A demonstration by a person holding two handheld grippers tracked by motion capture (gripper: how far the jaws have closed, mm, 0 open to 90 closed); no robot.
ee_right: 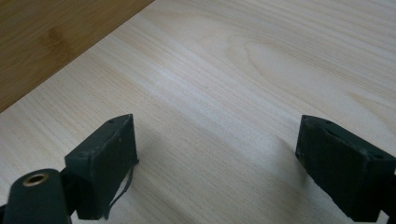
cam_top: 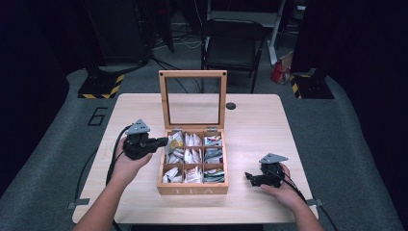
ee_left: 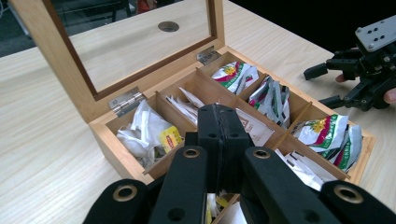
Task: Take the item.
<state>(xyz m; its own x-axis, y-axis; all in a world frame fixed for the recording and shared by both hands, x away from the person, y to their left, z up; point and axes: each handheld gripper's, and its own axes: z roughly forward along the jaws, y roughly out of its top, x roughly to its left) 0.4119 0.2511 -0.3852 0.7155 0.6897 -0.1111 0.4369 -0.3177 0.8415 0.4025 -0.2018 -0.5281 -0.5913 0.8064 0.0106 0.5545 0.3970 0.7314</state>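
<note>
Tea box open, left tongs closed above its left compartments.

1. I count one wooden tea box on one table, its one glass-paned lid standing open.
2. I count nine compartments in the box, three rows of three, all holding tea bags; the bags are too bunched for me to count.
3. I count two grippers: the left gripper and the right gripper.
4. I count one round hole in the tabletop.
5. I count one folding chair beyond the table.
</note>
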